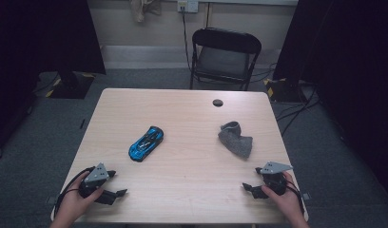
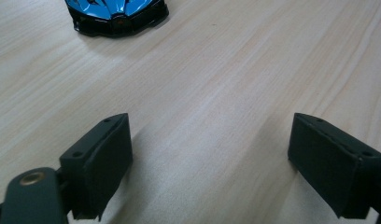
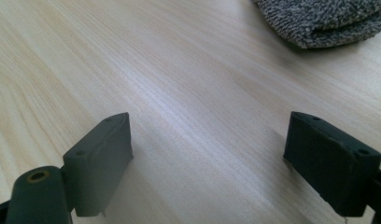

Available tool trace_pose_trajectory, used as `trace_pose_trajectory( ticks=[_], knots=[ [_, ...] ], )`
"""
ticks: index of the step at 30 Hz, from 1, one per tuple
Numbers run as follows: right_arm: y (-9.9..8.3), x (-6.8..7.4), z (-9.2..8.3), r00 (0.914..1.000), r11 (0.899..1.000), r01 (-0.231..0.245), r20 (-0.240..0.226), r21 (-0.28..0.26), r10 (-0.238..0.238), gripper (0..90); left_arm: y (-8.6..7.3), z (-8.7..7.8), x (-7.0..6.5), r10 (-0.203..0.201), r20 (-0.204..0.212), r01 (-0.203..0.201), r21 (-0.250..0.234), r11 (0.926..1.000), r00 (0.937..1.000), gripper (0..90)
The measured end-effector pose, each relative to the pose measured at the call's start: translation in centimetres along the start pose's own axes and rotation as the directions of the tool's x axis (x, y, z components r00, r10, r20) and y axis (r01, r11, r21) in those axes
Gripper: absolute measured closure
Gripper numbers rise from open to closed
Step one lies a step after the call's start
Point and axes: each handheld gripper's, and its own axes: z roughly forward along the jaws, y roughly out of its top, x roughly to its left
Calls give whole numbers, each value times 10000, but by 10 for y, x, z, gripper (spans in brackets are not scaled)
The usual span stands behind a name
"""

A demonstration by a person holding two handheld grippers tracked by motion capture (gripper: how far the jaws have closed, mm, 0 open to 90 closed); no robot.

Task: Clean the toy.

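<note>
Black folding chair [image 1: 225, 57] behind pale wooden table [image 1: 192, 114], grey carpet [image 1: 40, 137].

The high view sits above the near edge of the table [image 1: 182, 109] and looks forward and down, far enough back to catch the whole top plus the chair [image 1: 224, 57] past the far edge. The left gripper view rides low on the left tool [image 2: 209, 163] near the near-left corner, skimming the wood toward the blue toy car [image 2: 116, 14], which the high view has too. Same deal for the right gripper view, close over the near-right corner on the right tool [image 3: 207, 163], facing the grey cloth [image 3: 324, 21] that the high view shares.
</note>
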Motion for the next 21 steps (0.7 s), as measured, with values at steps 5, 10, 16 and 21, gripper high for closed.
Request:
trace_pose_trajectory(
  ticks=[5, 10, 16, 21],
  knots=[
    [0, 0, 0, 10000, 10000, 6, 4, 7, -6, 144, 0, 0, 0, -17, 2, 17, -9, 10000, 10000, 117],
    [0, 0, 0, 10000, 10000, 3, 4, 9, -3, 144, 0, 0, 0, 89, -12, -89, 22, 10000, 10000, 108],
    [0, 0, 0, 10000, 10000, 4, 11, 4, -4, 144, 0, 0, 0, 63, 16, -63, 16, 10000, 10000, 108],
    [0, 0, 0, 10000, 10000, 4, 8, 9, -4, 144, 0, 0, 0, 29, 37, -29, 14, 10000, 10000, 108]
  ],
)
